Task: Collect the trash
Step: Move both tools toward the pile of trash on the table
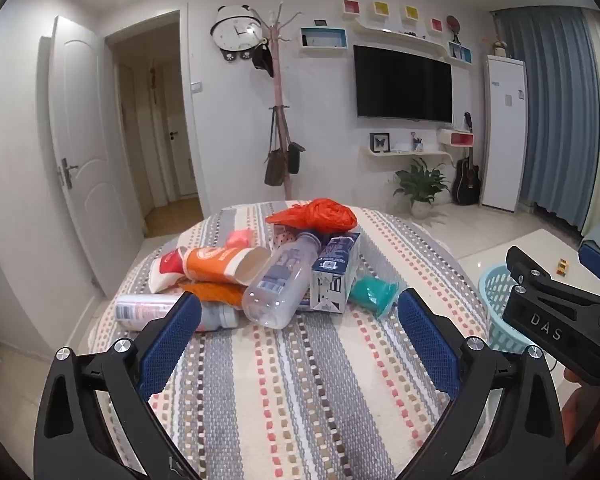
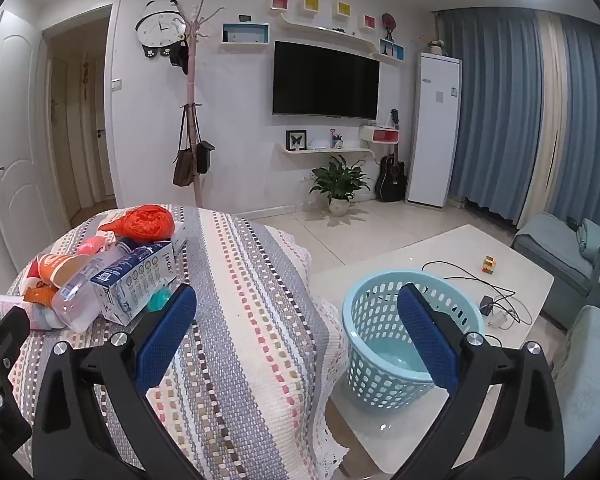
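Both grippers stand wide open with nothing between their blue mesh-textured pads. My left gripper [image 1: 300,344] hovers low over the striped woven tablecloth [image 1: 300,392], level, fingers aimed at the trash pile just ahead. Its left pad [image 1: 168,344] sits in front of a white can [image 1: 140,310] lying on its side.

Pile, front to back: a clear plastic bottle [image 1: 280,280] lying tilted, base toward me, resting against a blue-and-white carton [image 1: 334,276]; an orange paper cup [image 1: 224,264] on its side, mouth open toward the bottle; a red-and-white cup [image 1: 166,270] nested behind it; a crumpled teal cup [image 1: 372,292] just right of the carton; a small pink piece [image 1: 238,237]; a scrunched orange plastic bag [image 1: 316,214] on top at the rear.

My right gripper [image 2: 296,336] hangs past the table's right edge, level, one pad over the cloth, the other in front of the pale blue perforated basket [image 2: 380,376]. Basket sits on the white low table [image 2: 512,276], holding nothing I can see. Left view shows the right gripper's black body beside that basket.
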`<action>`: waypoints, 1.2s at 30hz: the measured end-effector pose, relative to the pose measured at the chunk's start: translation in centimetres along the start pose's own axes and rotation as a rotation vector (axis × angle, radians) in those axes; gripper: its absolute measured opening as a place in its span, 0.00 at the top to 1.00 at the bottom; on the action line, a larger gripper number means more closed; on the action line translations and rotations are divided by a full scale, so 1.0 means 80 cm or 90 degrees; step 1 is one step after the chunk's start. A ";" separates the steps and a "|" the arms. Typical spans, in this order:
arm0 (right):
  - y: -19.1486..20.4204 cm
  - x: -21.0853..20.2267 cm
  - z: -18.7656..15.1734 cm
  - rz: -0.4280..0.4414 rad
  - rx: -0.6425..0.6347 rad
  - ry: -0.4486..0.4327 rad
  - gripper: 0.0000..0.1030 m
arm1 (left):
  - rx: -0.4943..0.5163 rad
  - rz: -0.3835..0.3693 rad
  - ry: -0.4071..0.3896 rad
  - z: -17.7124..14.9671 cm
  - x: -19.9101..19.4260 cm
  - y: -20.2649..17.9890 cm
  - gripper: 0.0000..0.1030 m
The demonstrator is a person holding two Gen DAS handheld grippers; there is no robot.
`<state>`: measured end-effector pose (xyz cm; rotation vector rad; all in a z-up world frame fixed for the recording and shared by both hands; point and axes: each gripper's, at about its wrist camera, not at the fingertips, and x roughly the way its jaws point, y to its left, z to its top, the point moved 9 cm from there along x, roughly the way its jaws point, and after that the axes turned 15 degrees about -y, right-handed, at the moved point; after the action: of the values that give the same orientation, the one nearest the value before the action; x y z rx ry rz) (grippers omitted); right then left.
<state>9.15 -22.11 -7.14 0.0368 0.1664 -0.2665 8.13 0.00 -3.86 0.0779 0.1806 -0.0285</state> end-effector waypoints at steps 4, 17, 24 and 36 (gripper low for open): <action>0.001 -0.001 -0.001 0.004 0.001 0.002 0.07 | 0.008 0.002 -0.008 0.000 0.000 -0.001 0.07; 0.011 -0.003 -0.001 0.013 -0.003 0.001 0.07 | 0.022 0.007 -0.037 0.003 -0.004 0.005 0.07; 0.028 -0.001 -0.003 0.028 -0.021 0.007 0.17 | 0.025 0.019 -0.056 0.012 -0.007 0.019 0.07; 0.078 0.018 -0.007 0.100 -0.017 0.044 0.41 | -0.076 0.076 -0.042 0.008 0.004 0.111 0.08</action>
<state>12.06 -16.39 -7.87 0.0327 0.2347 -0.1060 8.89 8.80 -2.66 -0.0311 0.1115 0.0992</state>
